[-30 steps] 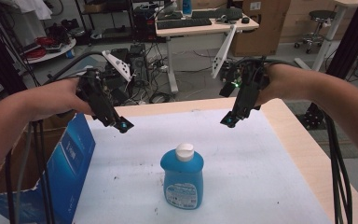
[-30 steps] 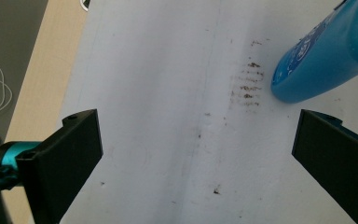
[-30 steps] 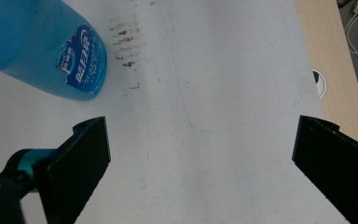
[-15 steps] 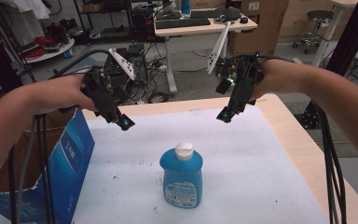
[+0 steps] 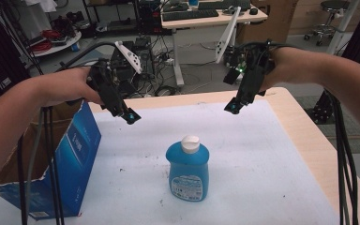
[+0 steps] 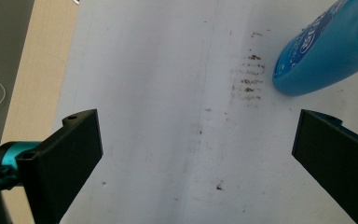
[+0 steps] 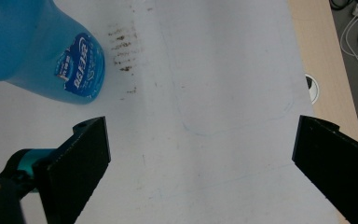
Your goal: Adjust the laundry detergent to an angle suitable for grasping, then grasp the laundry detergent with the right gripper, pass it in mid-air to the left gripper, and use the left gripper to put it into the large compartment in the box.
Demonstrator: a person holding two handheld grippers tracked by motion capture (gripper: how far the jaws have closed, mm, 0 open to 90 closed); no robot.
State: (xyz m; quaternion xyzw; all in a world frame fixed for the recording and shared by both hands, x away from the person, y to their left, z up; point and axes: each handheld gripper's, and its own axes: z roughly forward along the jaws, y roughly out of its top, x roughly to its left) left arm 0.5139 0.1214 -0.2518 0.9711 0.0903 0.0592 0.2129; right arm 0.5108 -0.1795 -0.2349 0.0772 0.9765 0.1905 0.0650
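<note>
The squat blue plastic bottle with a white cap (image 5: 188, 167) could topple if either wide-open, empty gripper, left (image 5: 131, 116) or right (image 5: 231, 108), clips it.

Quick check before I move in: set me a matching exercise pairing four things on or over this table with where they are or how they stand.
Things:
1. blue bottle
2. blue cardboard box
3. left gripper
4. right gripper

Places or states:
a. at the table's left edge, flap open
b. upright at mid-table, white cap on
c. held above the table's far right, jaws wide apart
d. held above the table's far left, jaws wide apart

Pairs: 1-b, 2-a, 3-d, 4-c
</note>
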